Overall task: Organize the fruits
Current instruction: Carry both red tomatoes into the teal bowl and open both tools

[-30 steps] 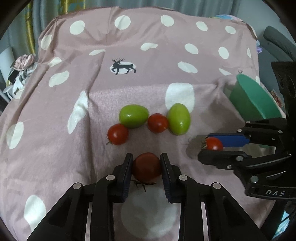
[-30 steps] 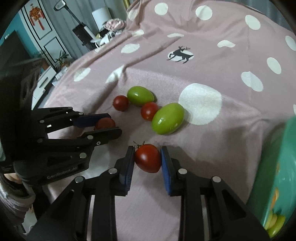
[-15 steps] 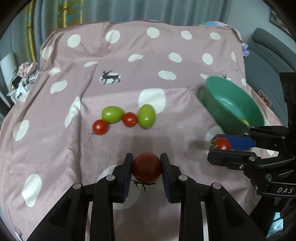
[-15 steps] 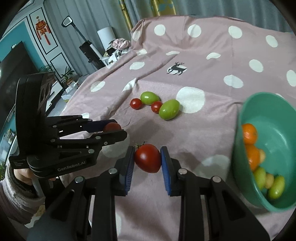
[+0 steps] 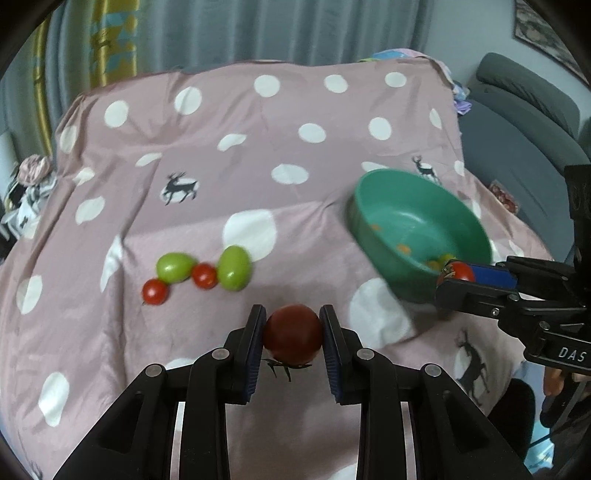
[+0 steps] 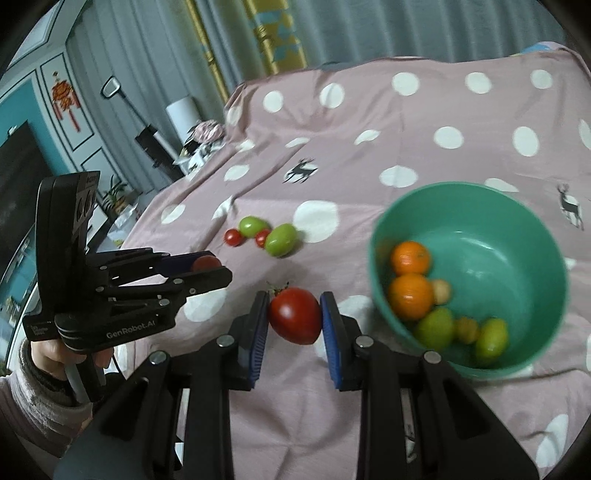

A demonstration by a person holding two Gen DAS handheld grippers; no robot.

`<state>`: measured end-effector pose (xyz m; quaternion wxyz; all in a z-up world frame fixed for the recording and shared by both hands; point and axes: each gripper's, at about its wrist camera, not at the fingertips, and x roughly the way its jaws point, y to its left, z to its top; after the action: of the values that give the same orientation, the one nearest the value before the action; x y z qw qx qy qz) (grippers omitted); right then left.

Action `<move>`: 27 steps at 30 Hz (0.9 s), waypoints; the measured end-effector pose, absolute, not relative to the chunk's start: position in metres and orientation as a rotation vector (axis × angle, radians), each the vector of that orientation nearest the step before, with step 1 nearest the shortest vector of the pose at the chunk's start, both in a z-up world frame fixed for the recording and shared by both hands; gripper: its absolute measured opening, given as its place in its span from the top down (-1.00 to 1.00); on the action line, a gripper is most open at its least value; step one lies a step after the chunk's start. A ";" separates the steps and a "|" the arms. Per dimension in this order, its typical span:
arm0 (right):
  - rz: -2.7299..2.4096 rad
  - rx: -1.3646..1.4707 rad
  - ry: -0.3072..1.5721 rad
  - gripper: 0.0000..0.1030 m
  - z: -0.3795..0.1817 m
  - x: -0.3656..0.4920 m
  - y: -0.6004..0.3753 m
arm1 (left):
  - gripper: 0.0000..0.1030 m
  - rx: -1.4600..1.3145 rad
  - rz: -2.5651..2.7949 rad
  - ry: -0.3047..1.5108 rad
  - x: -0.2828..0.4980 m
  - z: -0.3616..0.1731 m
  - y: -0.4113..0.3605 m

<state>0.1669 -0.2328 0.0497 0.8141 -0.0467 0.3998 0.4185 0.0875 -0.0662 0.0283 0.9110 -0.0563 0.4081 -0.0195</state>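
Above the pink spotted cloth: left hand-held gripper pinching a dark red tomato, round, smooth, calyx pointing down toward the camera. It is held clear of the cloth, between the blue ribbed pads.

Right hand-held gripper pinching a second red tomato, brighter, glossy, slightly pointed at the lower end, green stem at upper left. In the left wrist view this gripper comes in from the right, its tip near the rim of the green bowl.

Bowl, seen from the right wrist camera: teal, smooth plastic look, deep and round, standing on the cloth to the right of the held tomato. Inside: two oranges, several green fruits, and small yellowish ones, blurred.

On the cloth farther out, a short row: small red tomato, green oval fruit, small red tomato, larger green oval fruit. They lie close together; some appear to touch.

Cloth: wrinkled, white dots and dark deer prints. Behind it grey curtains; a grey sofa to the right. A sleeved hand grips the left tool's handle.
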 end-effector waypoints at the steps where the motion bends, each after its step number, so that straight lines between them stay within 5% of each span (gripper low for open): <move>1: 0.880 -0.088 0.848 0.44 0.051 0.168 -0.240 | 0.42 -0.110 -0.047 0.836 0.089 0.030 -0.070; 27: 0.662 0.069 0.818 0.44 0.046 0.216 -0.330 | 0.42 0.021 -0.268 0.869 0.179 0.036 -0.175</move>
<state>0.2162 -0.3304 0.0456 0.8642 0.0330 0.3902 0.3159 0.1795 -0.1752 0.0363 0.8983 0.0100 0.4198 -0.1295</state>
